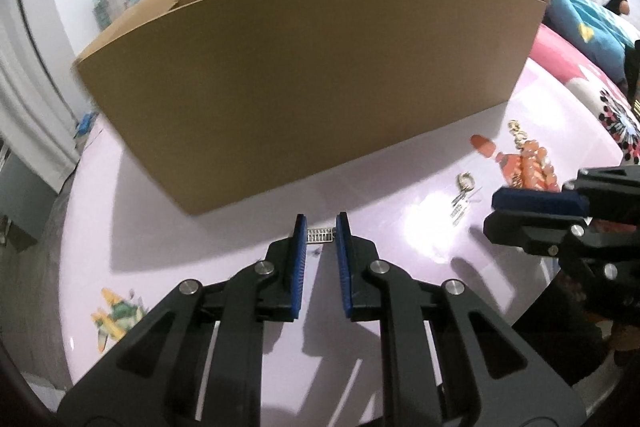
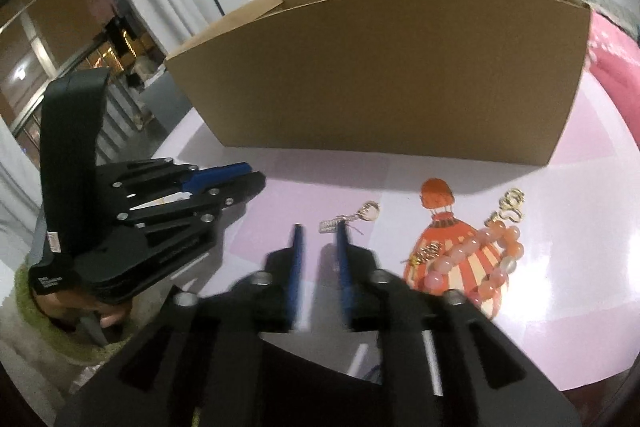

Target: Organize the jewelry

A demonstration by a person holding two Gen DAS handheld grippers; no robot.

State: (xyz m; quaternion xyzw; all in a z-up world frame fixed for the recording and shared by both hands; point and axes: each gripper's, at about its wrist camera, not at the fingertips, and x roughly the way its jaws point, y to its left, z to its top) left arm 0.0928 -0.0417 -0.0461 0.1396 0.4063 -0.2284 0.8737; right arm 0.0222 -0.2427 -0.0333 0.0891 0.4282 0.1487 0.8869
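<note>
Left wrist view: the box [image 1: 304, 87] fills the upper centre; its interior is hidden behind the near wall. The left gripper [image 1: 321, 233], bottom centre, is clenched on a small silver clip [image 1: 319, 234]. The bracelet [image 1: 532, 163] lies at right on the table [image 1: 160, 247].

Right wrist view: the right gripper [image 2: 319, 239] stands released, one tip at a silver earring [image 2: 352, 219]. White lettering on the left gripper [image 2: 240, 173] is unreadable.

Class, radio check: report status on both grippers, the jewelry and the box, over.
Left gripper shut on small silver piece. Right gripper open, empty, near silver earring. Pink bead bracelet lies on table. Cardboard box ahead, path unobstructed.
</note>
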